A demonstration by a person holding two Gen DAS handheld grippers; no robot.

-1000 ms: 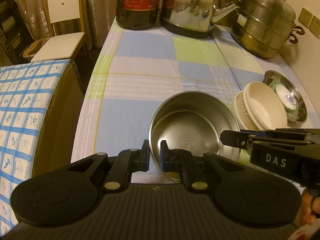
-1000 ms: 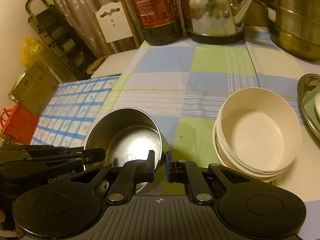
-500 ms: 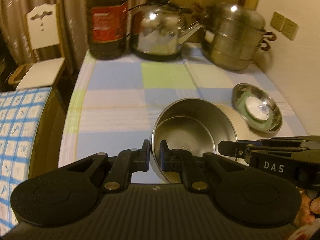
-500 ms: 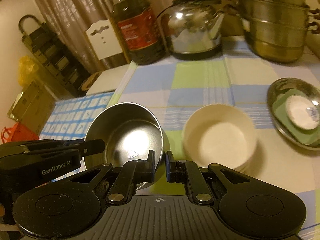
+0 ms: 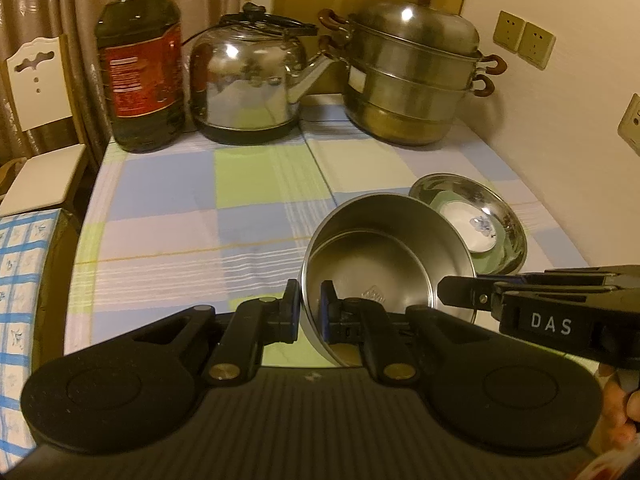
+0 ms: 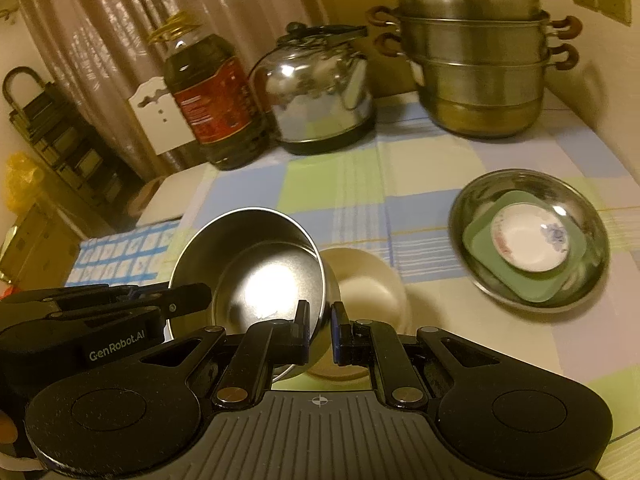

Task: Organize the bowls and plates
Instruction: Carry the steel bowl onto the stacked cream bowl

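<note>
Both claws pinch the stainless steel bowl (image 6: 256, 276) by its thin rim: left claw (image 5: 309, 312), right claw (image 6: 320, 330). Light, rigid, likely slippery; cream bowls (image 6: 370, 280) below.

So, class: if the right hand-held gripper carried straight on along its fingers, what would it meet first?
The right hand-held gripper is shut on the steel bowl rim. Just past its fingers sits the cream bowl, probably first in line, though depth is unclear.

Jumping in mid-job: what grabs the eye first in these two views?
The steel bowl, tilted and held at its rim by both the left gripper and right gripper. Just behind it lie the cream bowls; to the right, a steel plate holds smaller dishes.
</note>
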